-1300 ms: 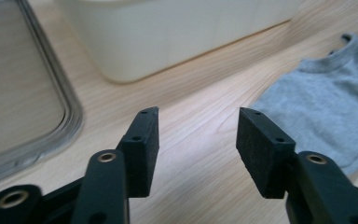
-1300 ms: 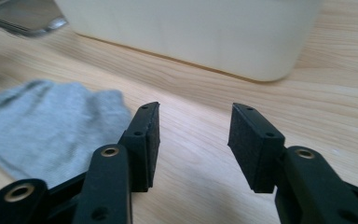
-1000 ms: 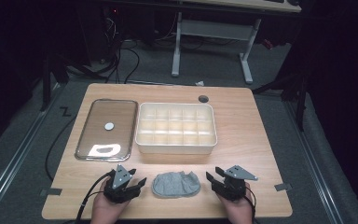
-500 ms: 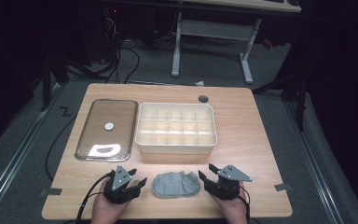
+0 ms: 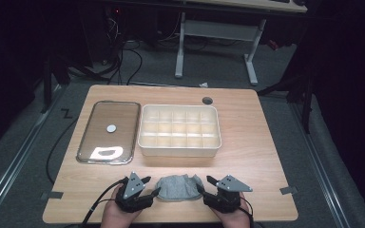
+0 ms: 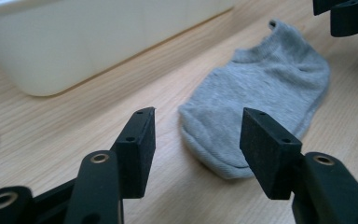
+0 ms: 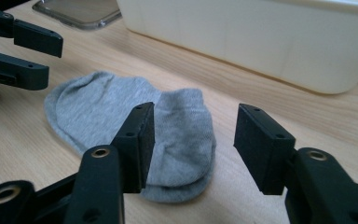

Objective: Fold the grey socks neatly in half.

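Table of pale wood; the white compartment bin stands beyond both claws, toward the far edge, the clear lid beside it, ahead of the left claw

Grey sock lies flat on the wood between the two claws, its ends just off each set of tips

Left gripper: jaws wide apart, nothing between them; in its own view the sock's toe end sits just ahead of the tips and a little toward the right jaw

Right gripper: jaws have just been opening, now stand wide and empty; the folded cuff end lies just ahead, partly behind the left jaw

Likely step: pinch the sock at both ends. To do it well, shift each claw sideways so the fabric edge centres in the gap, tip the pads down onto the wood, close on both layers together, lift both ends level so it does not sag or slip
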The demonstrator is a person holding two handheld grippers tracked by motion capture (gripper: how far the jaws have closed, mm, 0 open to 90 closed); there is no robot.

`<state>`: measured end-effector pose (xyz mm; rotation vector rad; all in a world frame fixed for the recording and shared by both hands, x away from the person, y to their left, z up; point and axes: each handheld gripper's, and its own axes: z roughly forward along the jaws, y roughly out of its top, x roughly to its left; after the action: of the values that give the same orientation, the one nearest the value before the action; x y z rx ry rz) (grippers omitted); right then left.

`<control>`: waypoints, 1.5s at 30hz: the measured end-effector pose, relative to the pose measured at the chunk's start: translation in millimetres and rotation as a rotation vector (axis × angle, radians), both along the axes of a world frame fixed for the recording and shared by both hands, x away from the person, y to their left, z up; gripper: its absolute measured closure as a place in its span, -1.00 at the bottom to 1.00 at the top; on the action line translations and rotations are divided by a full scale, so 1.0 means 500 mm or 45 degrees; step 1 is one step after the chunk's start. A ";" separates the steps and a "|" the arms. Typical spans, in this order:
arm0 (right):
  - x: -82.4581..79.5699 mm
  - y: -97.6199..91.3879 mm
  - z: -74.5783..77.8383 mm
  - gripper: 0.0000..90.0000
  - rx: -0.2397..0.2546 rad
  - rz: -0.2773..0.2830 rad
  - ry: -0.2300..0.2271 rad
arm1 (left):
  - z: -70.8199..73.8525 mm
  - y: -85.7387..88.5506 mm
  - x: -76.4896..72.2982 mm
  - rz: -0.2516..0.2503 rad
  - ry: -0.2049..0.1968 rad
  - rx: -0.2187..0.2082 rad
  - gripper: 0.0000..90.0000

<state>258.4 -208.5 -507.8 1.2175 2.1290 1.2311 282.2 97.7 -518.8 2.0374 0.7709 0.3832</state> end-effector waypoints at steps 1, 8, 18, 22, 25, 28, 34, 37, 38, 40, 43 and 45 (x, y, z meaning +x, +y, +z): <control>-0.002 0.001 0.000 0.12 -0.011 -0.004 0.005 | -0.001 -0.005 0.000 -0.002 -0.001 0.006 0.03; 0.005 0.006 -0.020 0.26 -0.034 -0.070 0.109 | -0.010 -0.025 0.001 -0.026 0.008 0.054 0.06; 0.014 0.027 -0.043 0.40 -0.109 -0.018 0.204 | -0.025 -0.031 -0.001 0.022 0.069 0.139 0.10; 0.016 0.027 -0.045 0.68 -0.071 0.002 0.225 | -0.028 -0.025 -0.006 0.038 0.063 0.129 0.11; 0.020 0.028 -0.044 0.80 -0.054 0.021 0.245 | -0.030 -0.019 -0.009 0.047 0.062 0.118 0.11; 0.024 0.029 -0.042 0.86 -0.048 0.027 0.240 | -0.029 -0.020 -0.011 0.045 0.053 0.132 0.11; 0.012 0.023 -0.021 0.89 -0.037 0.019 0.158 | -0.026 -0.028 -0.014 0.052 0.047 0.150 0.14; 0.017 0.021 -0.019 0.89 -0.041 0.015 0.148 | -0.026 -0.037 -0.012 0.069 0.047 0.153 0.14; 0.022 0.020 -0.020 0.89 -0.045 0.011 0.148 | -0.025 -0.040 -0.010 0.071 0.050 0.157 0.14; 0.033 0.015 -0.019 0.89 -0.045 0.006 0.149 | -0.023 -0.052 -0.005 0.075 0.043 0.176 0.14; 0.049 0.009 -0.018 0.89 -0.059 0.013 0.159 | -0.019 -0.063 0.002 0.079 0.049 0.187 0.12; 0.061 0.000 -0.021 0.89 -0.064 0.015 0.170 | -0.001 -0.070 0.000 0.078 0.020 0.154 0.21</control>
<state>288.7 -208.3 -518.0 1.3002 2.2510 1.1223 282.5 62.8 -519.3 2.1358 0.8390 0.4586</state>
